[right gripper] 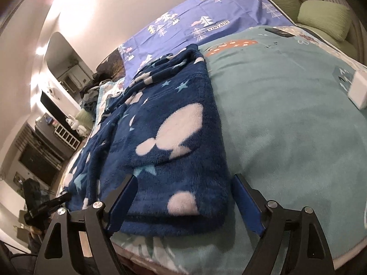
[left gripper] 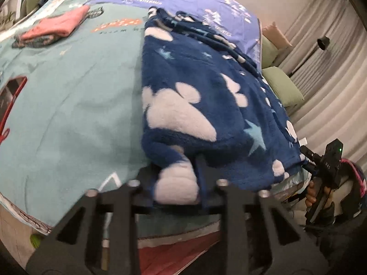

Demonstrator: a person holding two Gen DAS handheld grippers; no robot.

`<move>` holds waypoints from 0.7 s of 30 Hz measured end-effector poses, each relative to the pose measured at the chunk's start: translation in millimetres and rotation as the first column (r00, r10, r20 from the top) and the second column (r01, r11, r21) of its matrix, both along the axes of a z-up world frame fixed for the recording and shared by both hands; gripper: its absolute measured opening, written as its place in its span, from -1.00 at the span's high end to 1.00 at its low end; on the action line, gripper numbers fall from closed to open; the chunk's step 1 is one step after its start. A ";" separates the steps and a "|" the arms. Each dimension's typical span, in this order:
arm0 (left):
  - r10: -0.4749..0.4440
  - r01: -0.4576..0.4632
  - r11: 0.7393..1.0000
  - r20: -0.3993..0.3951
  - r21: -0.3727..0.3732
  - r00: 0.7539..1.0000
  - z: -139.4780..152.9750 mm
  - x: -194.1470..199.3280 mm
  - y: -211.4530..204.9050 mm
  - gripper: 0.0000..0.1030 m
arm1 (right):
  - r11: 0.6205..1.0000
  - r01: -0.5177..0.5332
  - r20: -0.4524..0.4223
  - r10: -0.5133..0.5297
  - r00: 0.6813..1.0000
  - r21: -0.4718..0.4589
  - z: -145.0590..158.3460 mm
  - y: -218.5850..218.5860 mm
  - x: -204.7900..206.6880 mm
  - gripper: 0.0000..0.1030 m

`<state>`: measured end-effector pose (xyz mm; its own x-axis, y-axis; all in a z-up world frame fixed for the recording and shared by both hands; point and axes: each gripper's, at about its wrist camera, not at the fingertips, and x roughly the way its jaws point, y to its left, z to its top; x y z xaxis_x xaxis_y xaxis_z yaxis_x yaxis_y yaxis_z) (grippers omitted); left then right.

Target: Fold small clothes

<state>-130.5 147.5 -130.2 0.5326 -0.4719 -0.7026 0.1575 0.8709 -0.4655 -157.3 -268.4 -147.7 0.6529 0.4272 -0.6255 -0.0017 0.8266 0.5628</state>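
A navy fleece garment (left gripper: 206,96) with white clouds and pale blue stars lies spread on a teal blanket (left gripper: 75,105). My left gripper (left gripper: 174,169) is shut on the garment's near corner, and a white fleece patch is bunched between its black fingers. In the right wrist view the same garment (right gripper: 174,137) runs away from me. My right gripper (right gripper: 185,201) stands open, its blue pads (right gripper: 246,202) on either side of the garment's near edge and not pressing on it. A hand (left gripper: 312,194) holds the right gripper's handle at the bed's edge.
A folded pink garment (left gripper: 57,25) lies on a dark patterned one at the far left of the blanket. A purple sheet (right gripper: 197,16) covers the back of the bed. Green cushions (right gripper: 325,18) and a white box (right gripper: 360,89) are on the right.
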 end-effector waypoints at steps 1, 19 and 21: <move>0.007 -0.007 1.000 -0.004 -0.021 1.000 -0.8 2.3 1.1 0.49 | 1.000 0.001 -0.001 -0.001 1.000 0.004 -0.4 0.4 4.0 -0.67; -0.001 -0.001 1.000 0.129 0.015 0.992 55.9 2.3 -4.4 0.71 | 0.964 -0.123 0.046 0.115 0.992 0.237 34.9 -5.5 11.7 0.73; -0.005 0.006 1.000 0.177 0.000 0.984 72.2 6.4 -5.7 0.71 | 0.962 -0.144 0.083 0.128 0.988 0.234 47.9 -4.5 15.8 0.72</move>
